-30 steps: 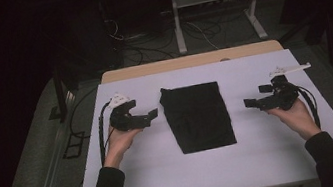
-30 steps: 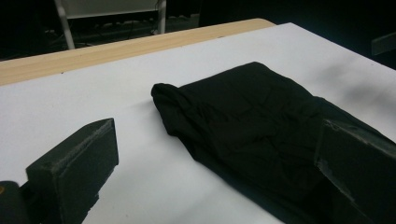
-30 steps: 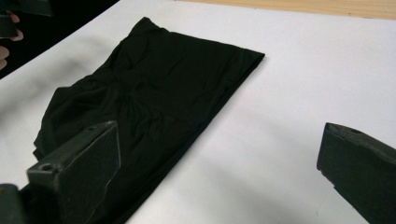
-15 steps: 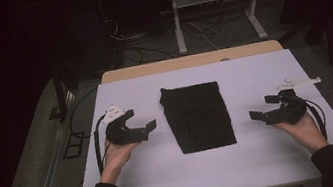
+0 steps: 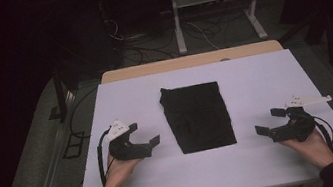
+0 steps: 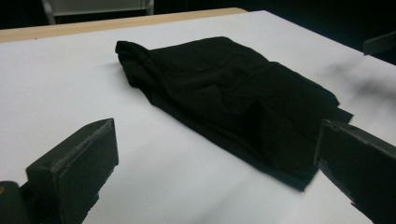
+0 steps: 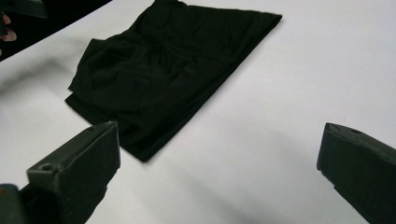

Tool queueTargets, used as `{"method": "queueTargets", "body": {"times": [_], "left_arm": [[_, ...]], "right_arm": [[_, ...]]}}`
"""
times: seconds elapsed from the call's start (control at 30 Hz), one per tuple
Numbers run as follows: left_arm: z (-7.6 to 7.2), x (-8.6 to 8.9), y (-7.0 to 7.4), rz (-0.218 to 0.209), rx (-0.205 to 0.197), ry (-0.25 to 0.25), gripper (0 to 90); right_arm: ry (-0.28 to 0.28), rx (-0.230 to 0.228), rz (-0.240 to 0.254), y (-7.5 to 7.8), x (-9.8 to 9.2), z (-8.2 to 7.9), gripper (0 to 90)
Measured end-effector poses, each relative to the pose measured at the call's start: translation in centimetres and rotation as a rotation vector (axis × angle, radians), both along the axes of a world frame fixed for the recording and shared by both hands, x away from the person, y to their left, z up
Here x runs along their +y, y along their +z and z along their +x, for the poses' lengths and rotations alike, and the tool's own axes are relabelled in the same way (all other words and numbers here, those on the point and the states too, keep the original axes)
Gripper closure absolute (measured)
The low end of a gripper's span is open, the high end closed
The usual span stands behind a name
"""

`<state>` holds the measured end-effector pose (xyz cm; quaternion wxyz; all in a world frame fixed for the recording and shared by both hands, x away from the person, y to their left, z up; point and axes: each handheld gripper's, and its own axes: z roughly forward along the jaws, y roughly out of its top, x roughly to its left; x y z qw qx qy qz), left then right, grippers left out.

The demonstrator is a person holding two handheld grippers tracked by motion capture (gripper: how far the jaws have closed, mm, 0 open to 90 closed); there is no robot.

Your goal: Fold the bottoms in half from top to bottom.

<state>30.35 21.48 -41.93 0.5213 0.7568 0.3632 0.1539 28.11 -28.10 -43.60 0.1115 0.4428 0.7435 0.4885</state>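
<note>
A black folded cloth (image 5: 198,115) lies flat in the middle of the white table (image 5: 253,79). My left gripper (image 5: 145,134) is held low to the cloth's left, open, its jaws pointing at the cloth's near left edge with nothing between them. My right gripper (image 5: 269,121) is off to the cloth's right, also open and empty, pointing back toward it. The left gripper view looks along the cloth (image 6: 224,98) from its near corner, and the gripper (image 6: 219,163) frames bare table. In the right gripper view the cloth (image 7: 163,65) lies ahead and to the left of the gripper (image 7: 219,163).
A wooden strip (image 5: 190,61) runs along the table's far edge. Behind it a white metal stand (image 5: 213,0) and cables sit on the dark floor. Bare tabletop surrounds the cloth on all sides.
Both hands have drawn back toward the near edge of the table and away from the cloth. Both grippers stay open. The cloth has not moved.
</note>
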Motion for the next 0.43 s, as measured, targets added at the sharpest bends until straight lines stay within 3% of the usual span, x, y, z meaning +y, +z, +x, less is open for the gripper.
{"method": "queueTargets", "body": {"times": [0.27, 0.43], "left_arm": [[-1.9, 0.8, -0.9, 0.047, 0.016, -0.033, 0.0], [-2.0, 0.9, -1.3, 0.062, 0.023, -0.051, 0.0]], "right_arm": [[0.007, -0.002, -0.034, -0.7, -0.5, -1.1, 0.0], [0.023, -0.003, -0.059, -1.2, -0.5, -1.4, 0.0]]}}
